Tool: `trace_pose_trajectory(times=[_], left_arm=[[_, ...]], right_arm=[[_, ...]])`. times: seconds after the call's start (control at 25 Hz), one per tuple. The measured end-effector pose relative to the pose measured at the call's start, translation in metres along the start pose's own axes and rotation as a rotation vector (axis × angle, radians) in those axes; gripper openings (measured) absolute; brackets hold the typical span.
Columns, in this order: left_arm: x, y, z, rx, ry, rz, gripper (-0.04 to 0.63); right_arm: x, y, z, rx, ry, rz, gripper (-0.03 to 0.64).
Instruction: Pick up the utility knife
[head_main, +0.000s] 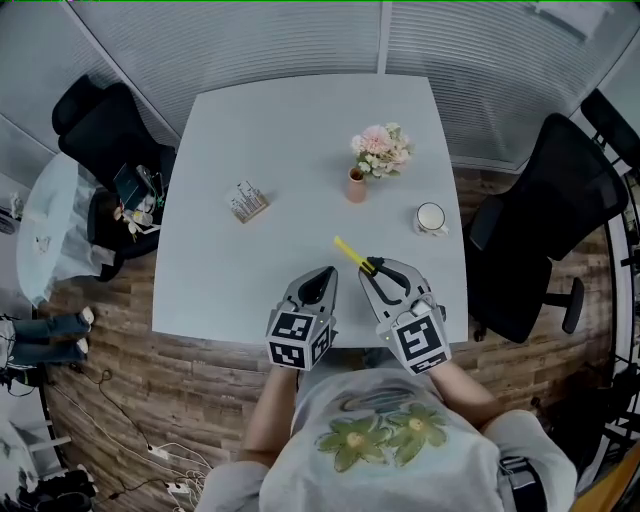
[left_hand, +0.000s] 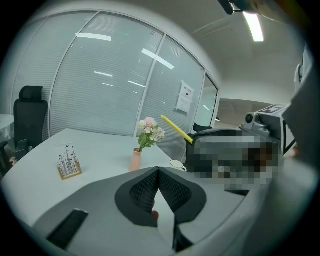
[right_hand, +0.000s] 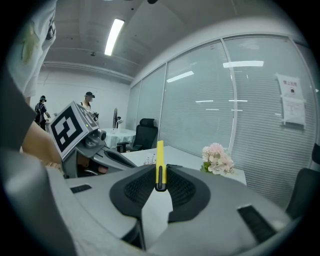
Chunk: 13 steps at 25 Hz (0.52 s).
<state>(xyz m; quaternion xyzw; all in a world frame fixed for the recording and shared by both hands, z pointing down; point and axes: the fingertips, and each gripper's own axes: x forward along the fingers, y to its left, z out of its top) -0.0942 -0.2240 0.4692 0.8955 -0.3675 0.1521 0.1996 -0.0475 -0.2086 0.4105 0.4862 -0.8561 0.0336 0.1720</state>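
Observation:
The yellow utility knife (head_main: 352, 254) is clamped by one end in my right gripper (head_main: 374, 267) and sticks out up and to the left over the table's near right part. In the right gripper view the knife (right_hand: 160, 165) stands upright between the dark pads (right_hand: 181, 190), which press on it. My left gripper (head_main: 325, 274) sits just left of the right one near the table's front edge. Its jaws meet at the tips with nothing between them in the left gripper view (left_hand: 158, 171). From there the knife (left_hand: 176, 128) shows to the right, held aloft.
On the white table (head_main: 290, 130) stand a small pink vase of flowers (head_main: 362, 170), a white mug (head_main: 431, 218) and a little wooden card holder (head_main: 246, 201). Black office chairs stand at the left (head_main: 112, 135) and right (head_main: 548, 220) of the table.

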Motion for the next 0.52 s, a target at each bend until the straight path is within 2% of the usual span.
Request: trace_pose_trajectory(times=[0.32, 0.52], left_arm=[[0.001, 0.005, 0.013, 0.028, -0.009, -0.065, 0.002], [-0.001, 0.000, 0.015, 0.124, -0.001, -0.072, 0.002]], right_arm=[[0.006, -0.003, 0.008, 0.015, -0.001, -0.072, 0.065], [0.004, 0.001, 0.008, 0.031, 0.004, -0.093, 0.066]])
